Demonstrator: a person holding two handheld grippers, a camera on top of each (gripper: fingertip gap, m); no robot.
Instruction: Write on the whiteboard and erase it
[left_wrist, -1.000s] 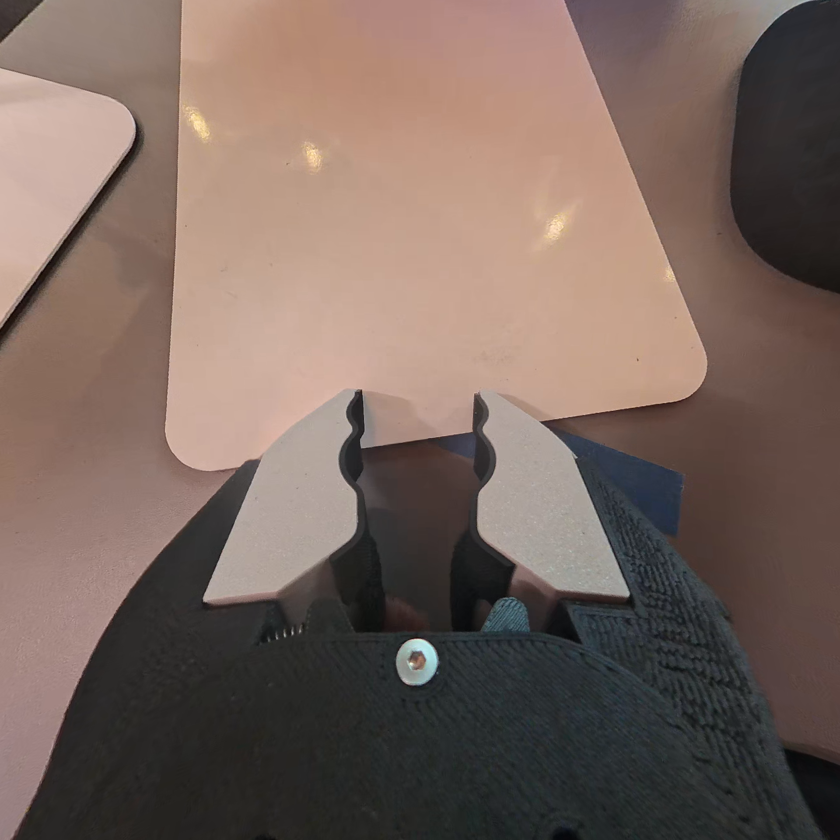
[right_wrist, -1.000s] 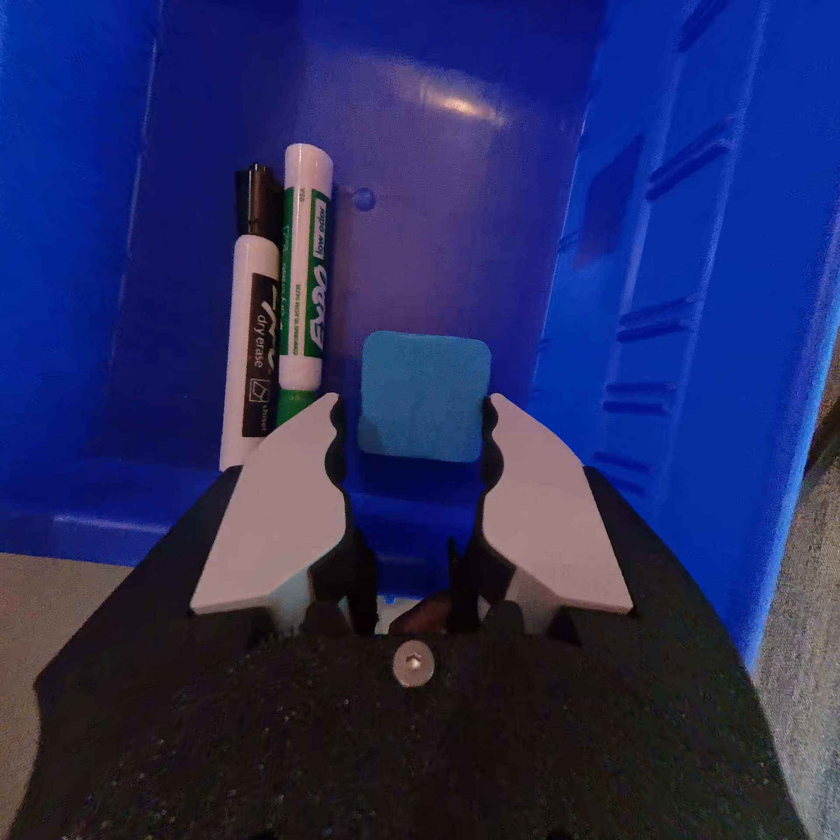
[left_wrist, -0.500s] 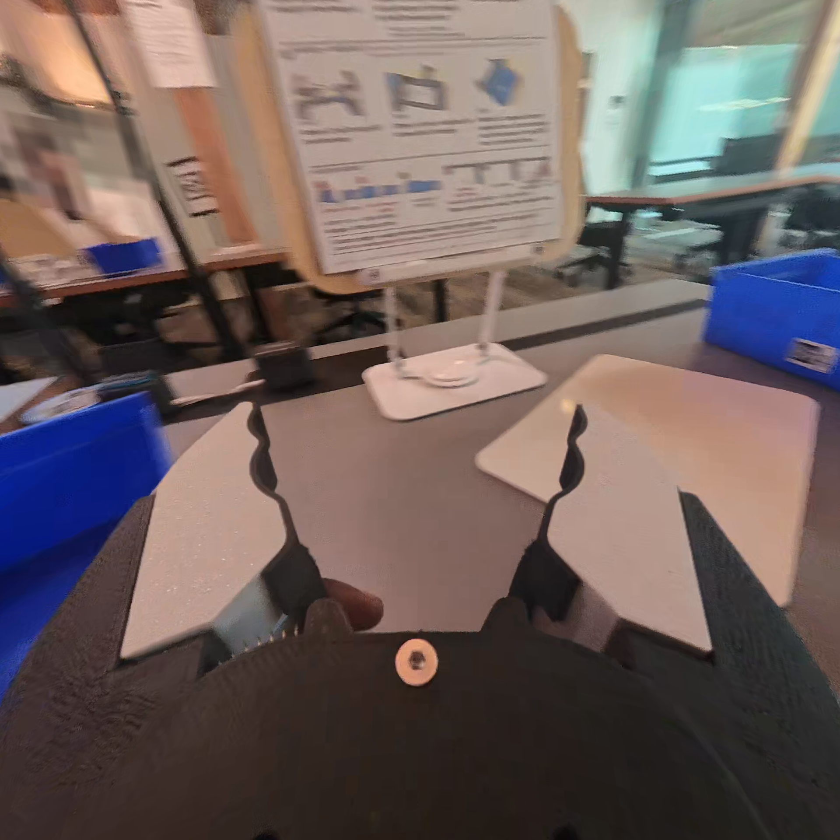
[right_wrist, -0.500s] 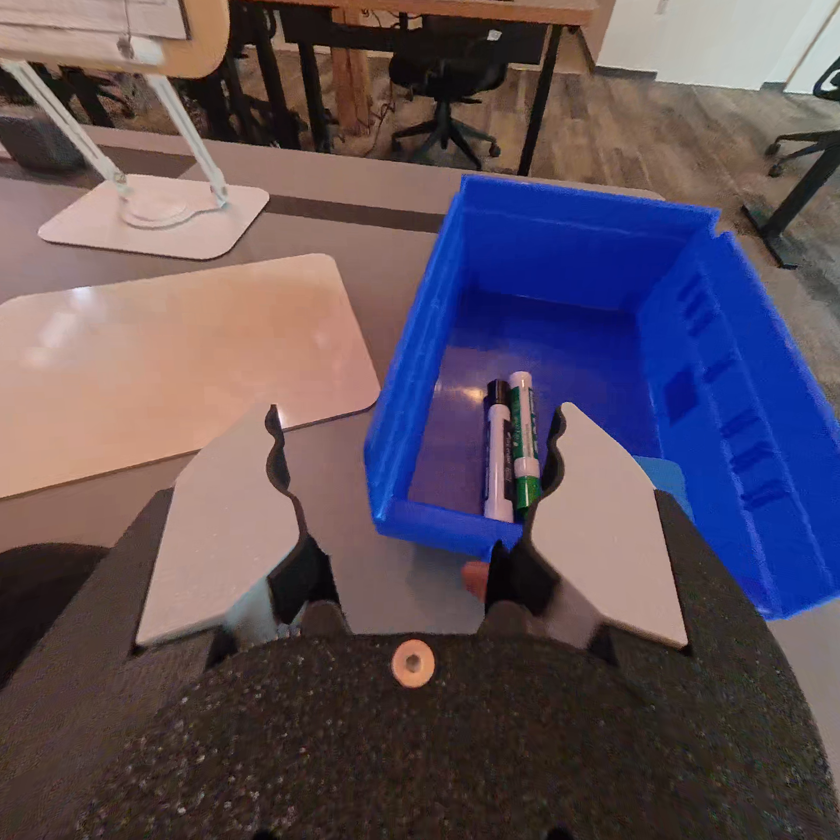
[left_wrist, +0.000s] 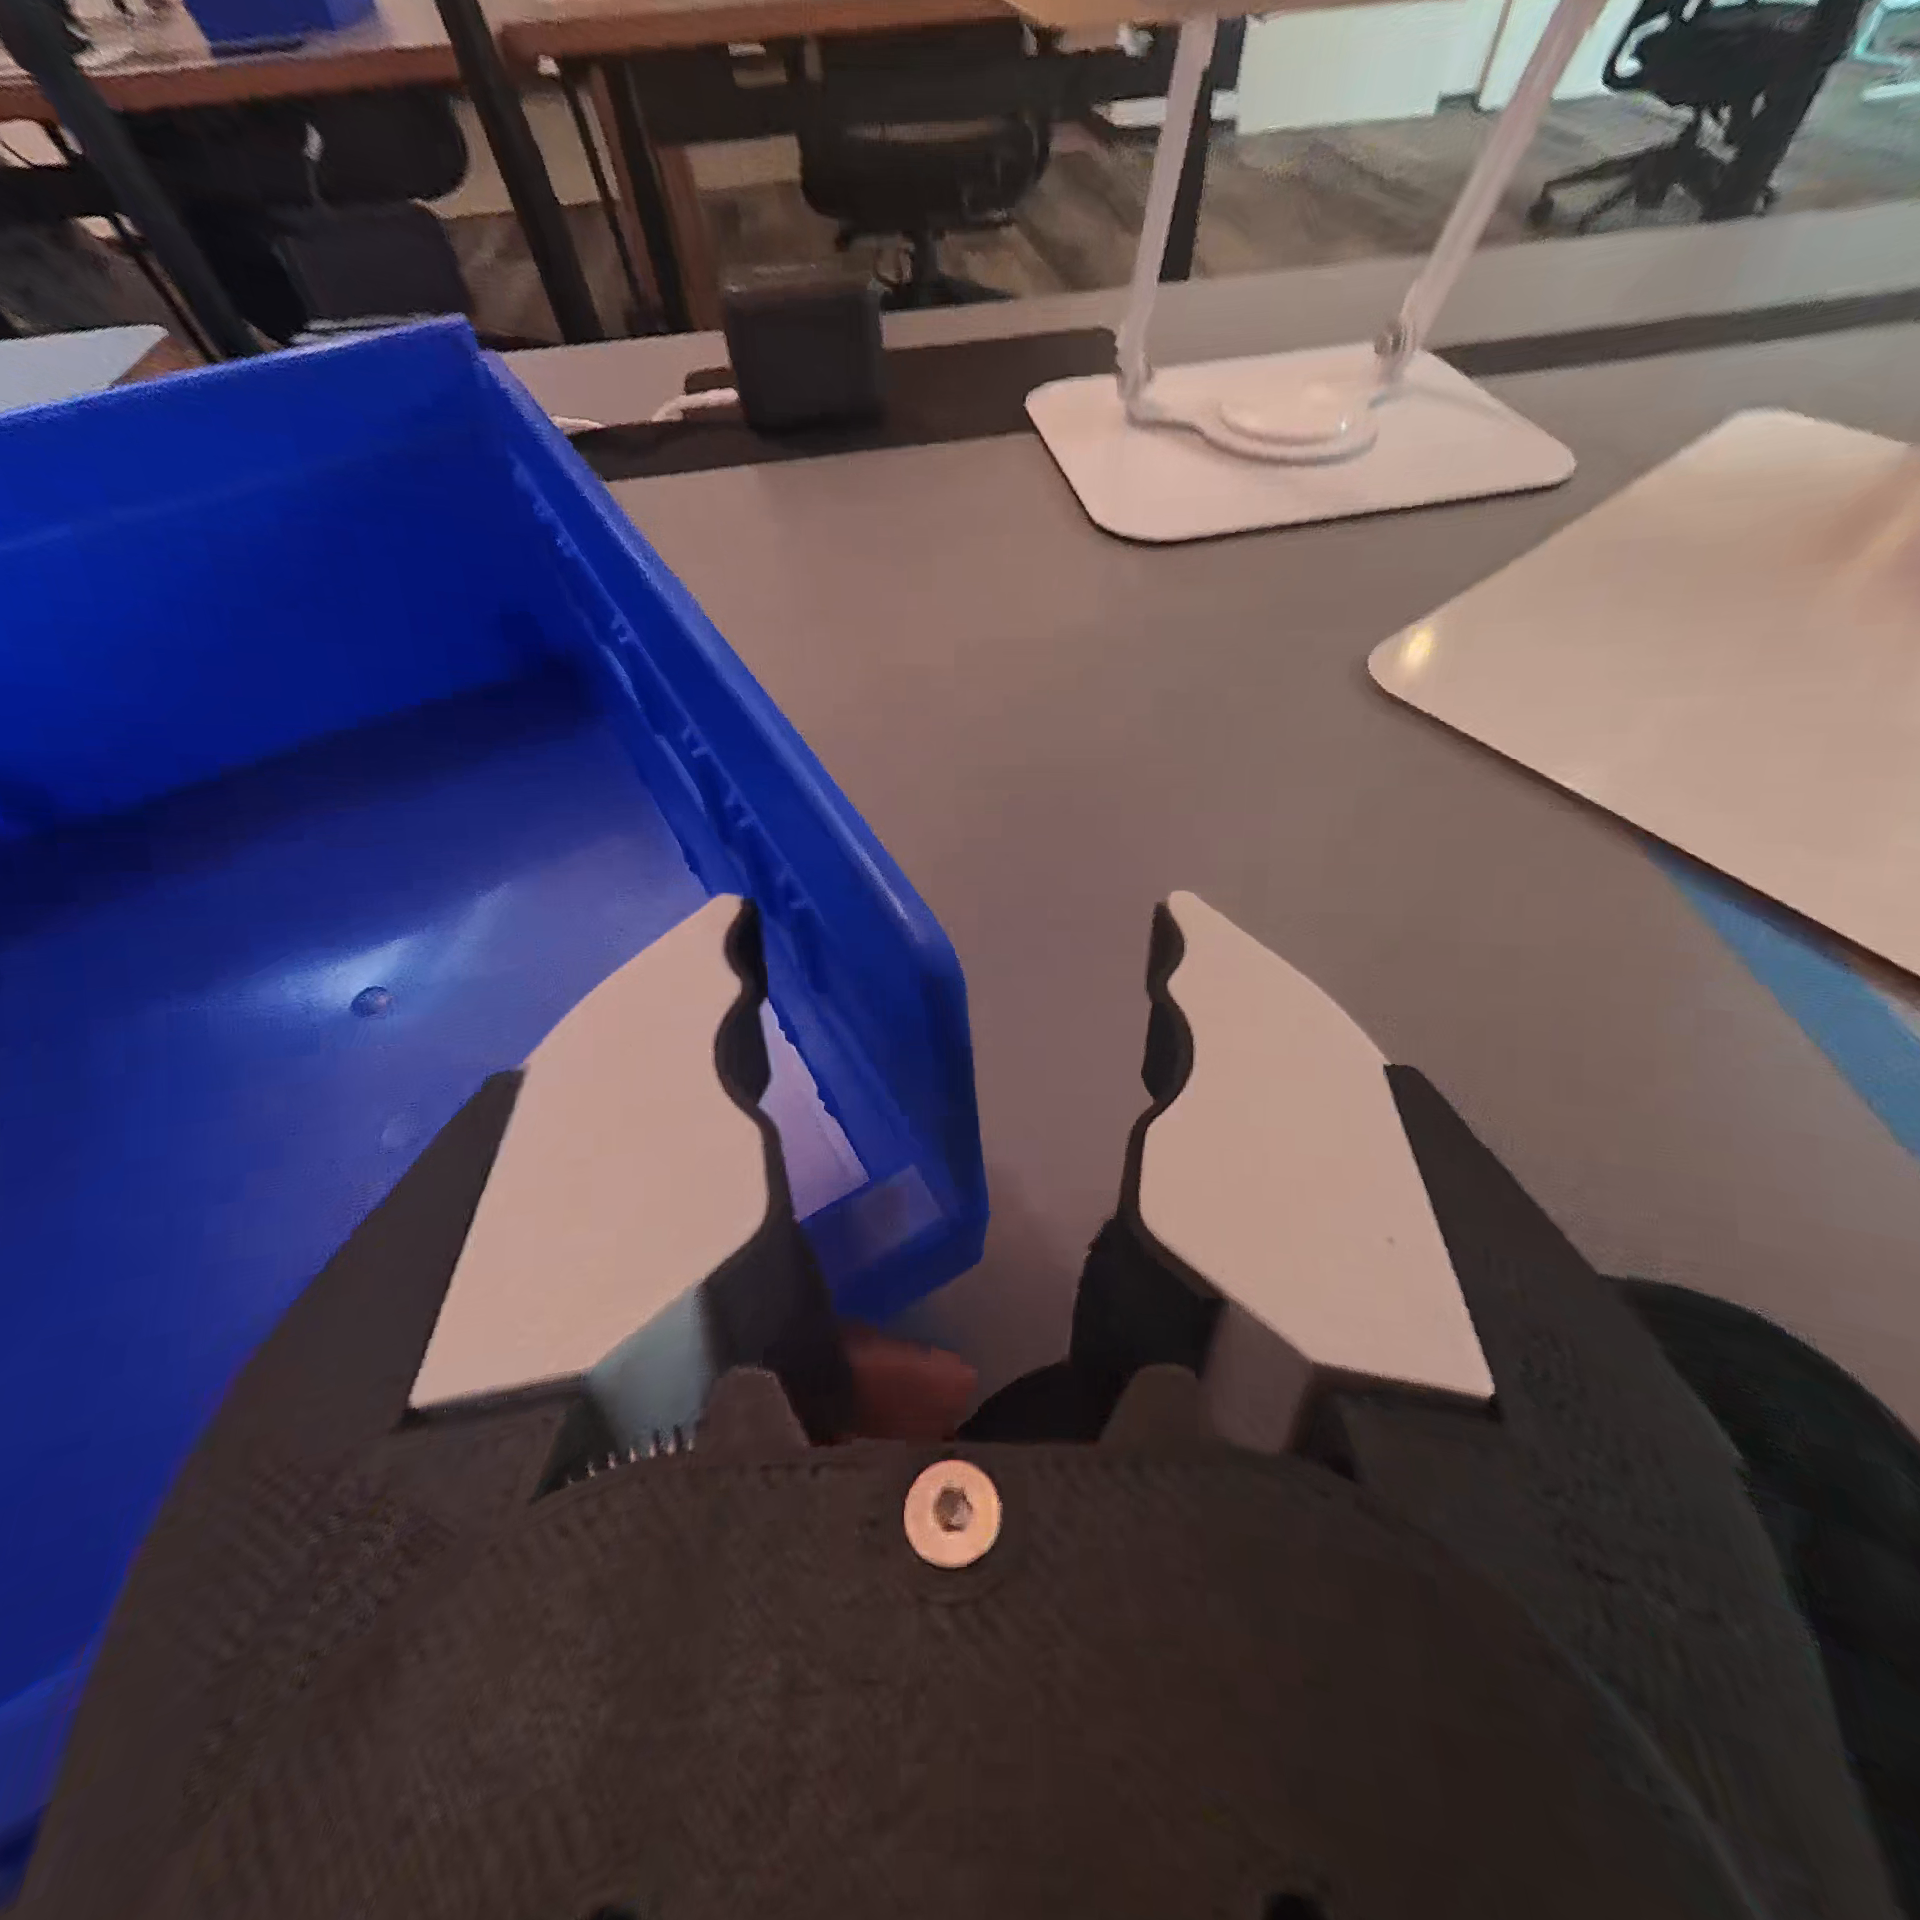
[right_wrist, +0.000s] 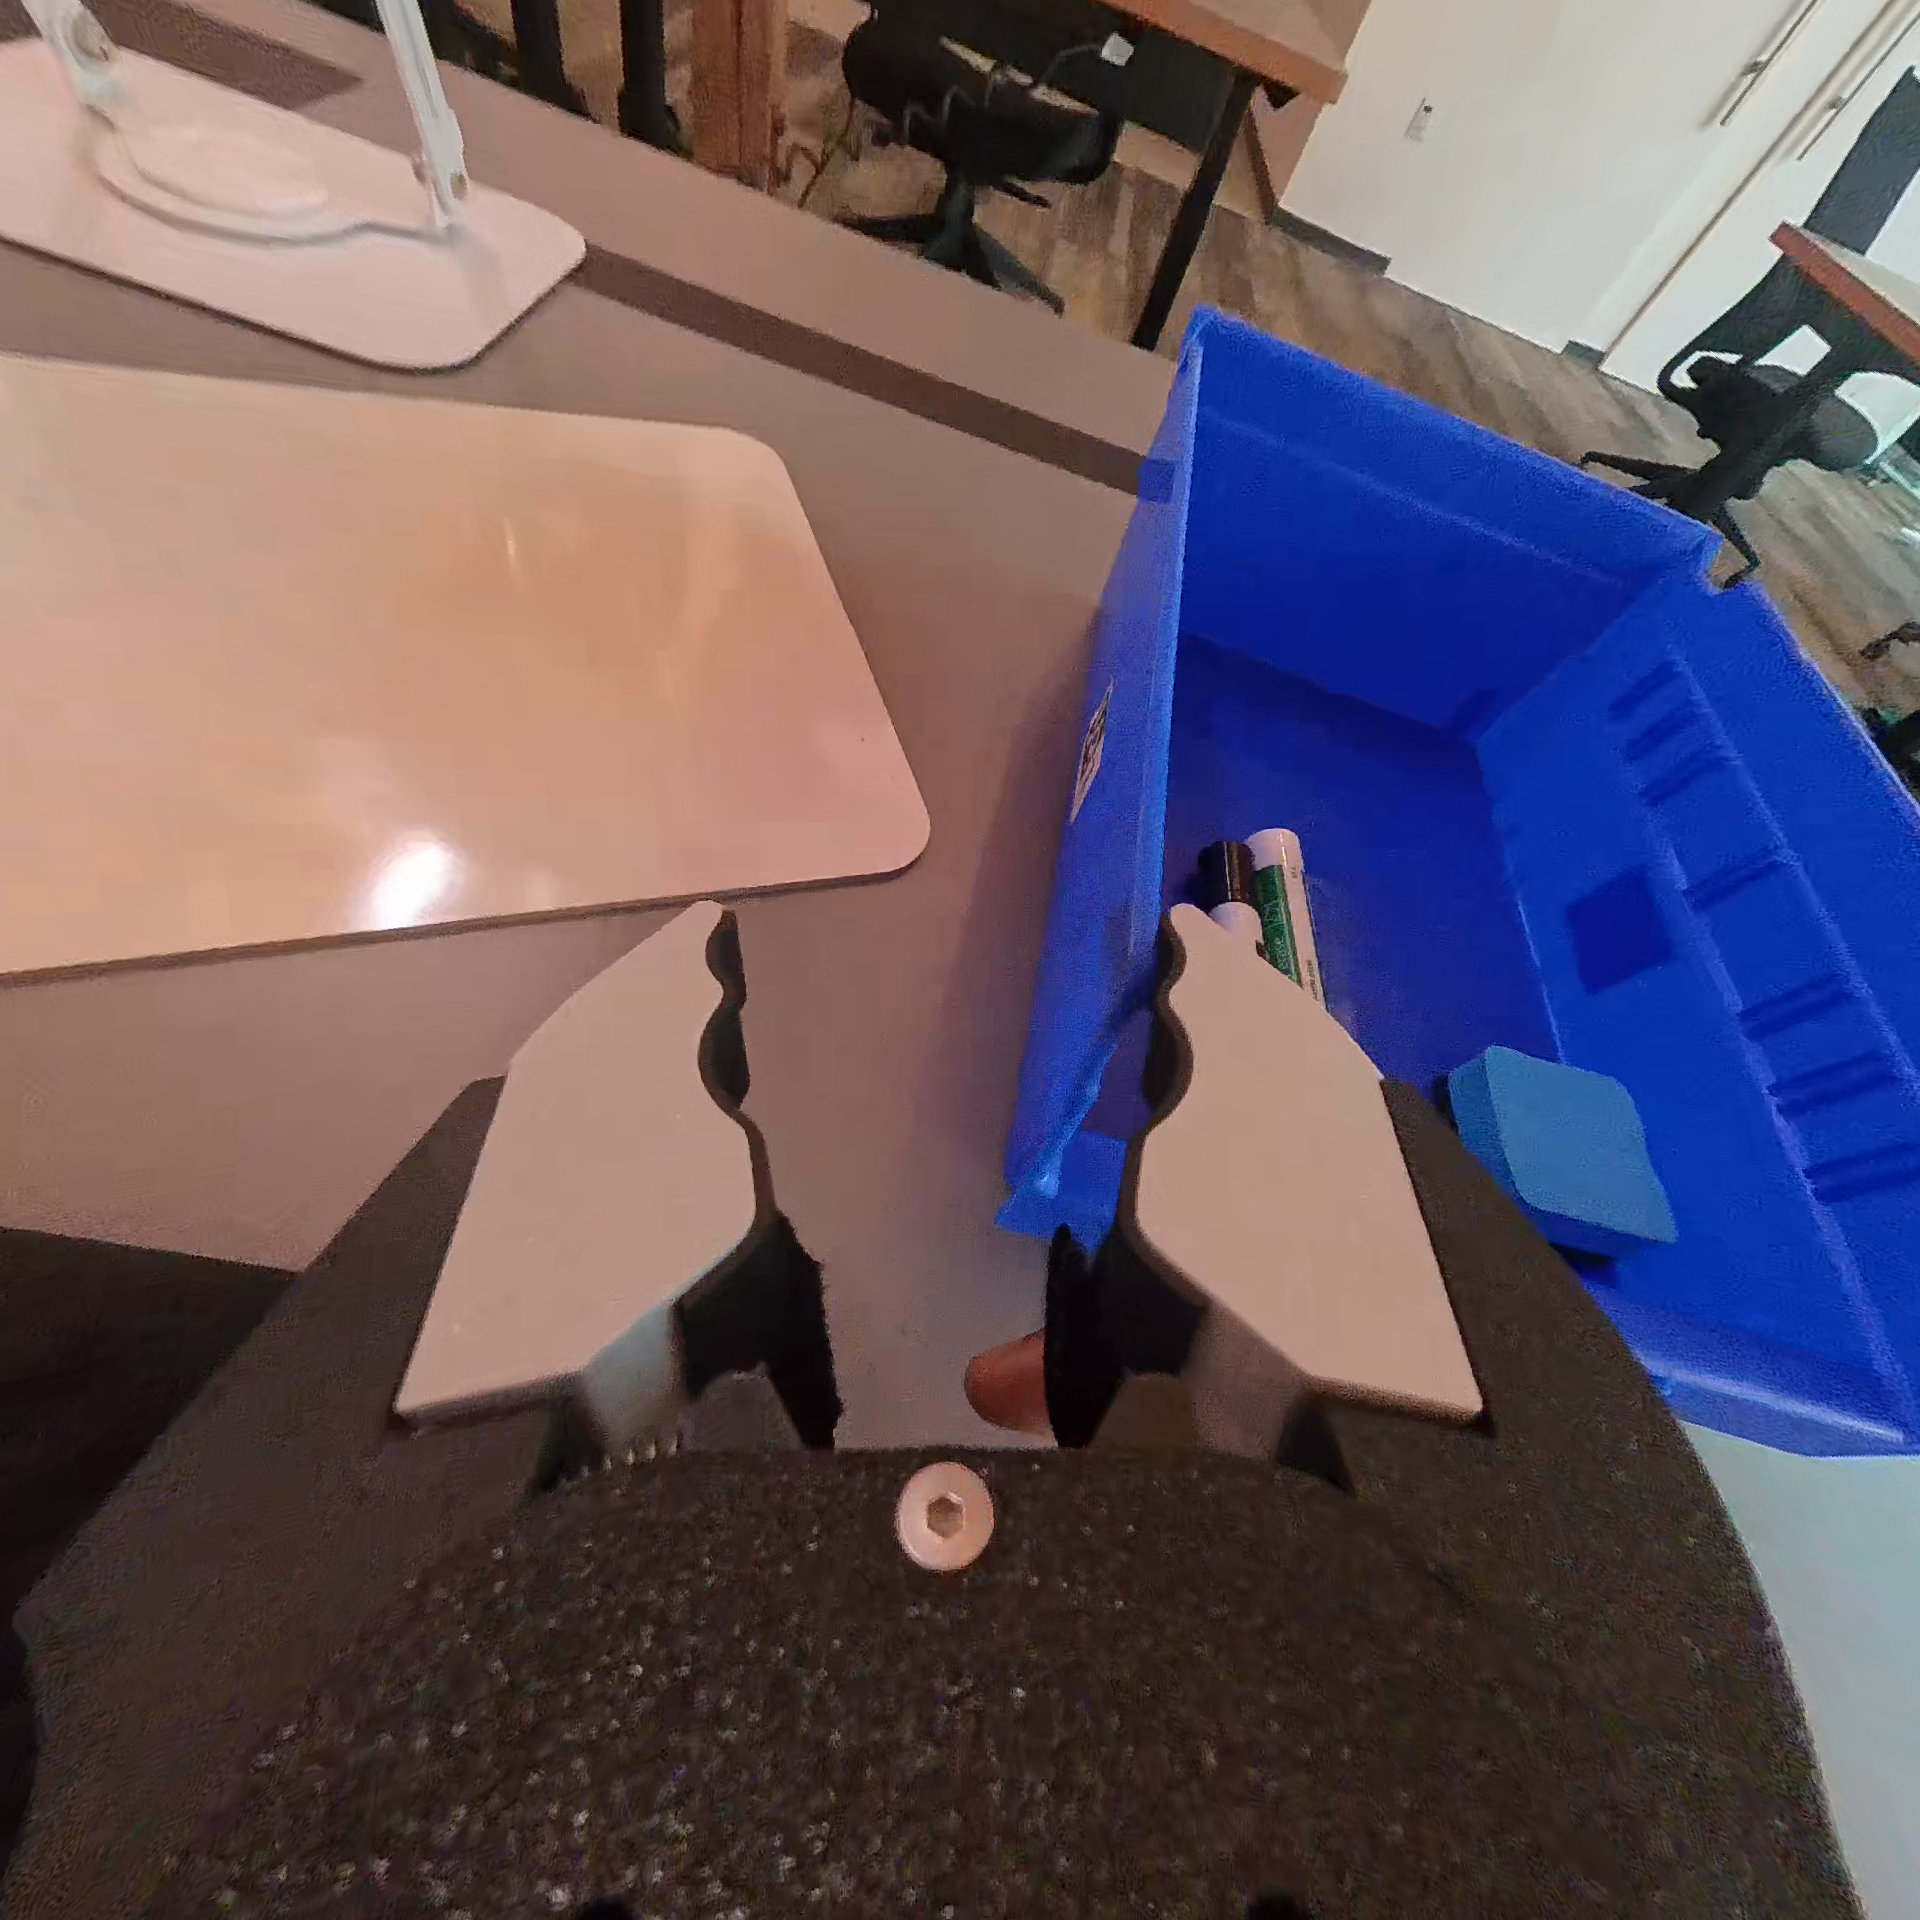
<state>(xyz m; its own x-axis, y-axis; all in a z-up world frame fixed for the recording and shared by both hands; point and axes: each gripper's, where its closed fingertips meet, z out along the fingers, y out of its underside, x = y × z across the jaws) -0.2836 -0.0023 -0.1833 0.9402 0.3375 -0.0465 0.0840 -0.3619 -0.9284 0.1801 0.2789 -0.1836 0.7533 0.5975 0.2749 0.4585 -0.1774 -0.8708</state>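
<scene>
Fingers spread and empty on both sides: the right gripper (right_wrist: 943, 940) hangs with its jaws parted over bare worktop (right_wrist: 904, 1039), and the left gripper (left_wrist: 951, 925) is just as released, nothing between its jaws. Ahead and left of the right fingers lies the whiteboard (right_wrist: 416, 665), flat, glossy, blank. Off to their right sits the blue bin (right_wrist: 1455, 644), holding two markers (right_wrist: 1273, 894) side by side and the blue eraser (right_wrist: 1558, 1153).

Those markers look light, stiff and smooth-barrelled, likely slippery, so a pinch across mid-barrel seems the safest hold. Their long axis runs away from the right fingers toward the bin's far wall; the black one's dark end points that way. That eraser looks soft and squashy; grip its side edges. Near the left fingers, a second blue bin (left_wrist: 312, 644) appears empty.
</scene>
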